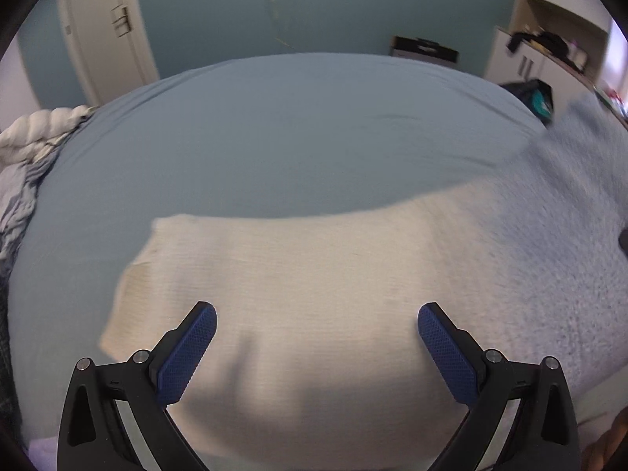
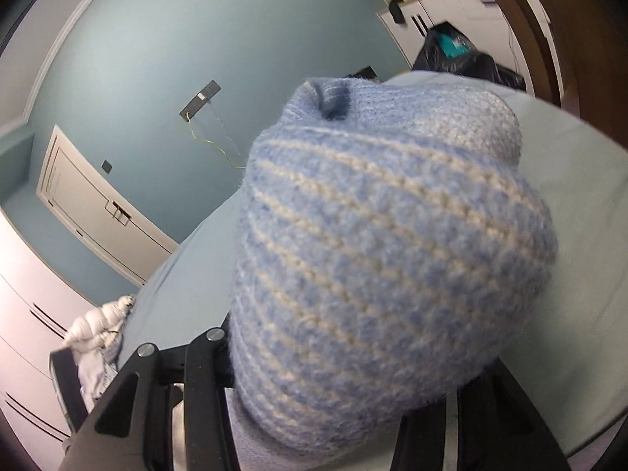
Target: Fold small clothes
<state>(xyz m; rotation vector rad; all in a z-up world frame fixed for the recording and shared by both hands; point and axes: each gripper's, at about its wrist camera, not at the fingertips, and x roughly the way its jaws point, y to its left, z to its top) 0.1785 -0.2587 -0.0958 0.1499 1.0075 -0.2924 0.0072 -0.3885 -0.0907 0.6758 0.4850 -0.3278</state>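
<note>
A cream knit garment (image 1: 282, 274) lies flat on the blue bed sheet (image 1: 274, 137). My left gripper (image 1: 317, 347) is open just above its near part, with blue pads (image 1: 188, 353) spread wide and empty. A blue knit garment with cream stripes (image 2: 376, 259) is bunched up right in front of the right wrist camera and hides the fingertips. My right gripper (image 2: 333, 412) is shut on this striped garment and holds it up off the bed. The same blue knit shows blurred at the right of the left wrist view (image 1: 557, 235), partly lying over the cream garment.
Crumpled white and grey bedding (image 1: 35, 149) lies at the bed's left edge. A white door (image 1: 106, 31) and blue wall stand behind. White cabinets with dark clutter (image 1: 549, 43) and a black bag (image 2: 455, 55) are at the back right.
</note>
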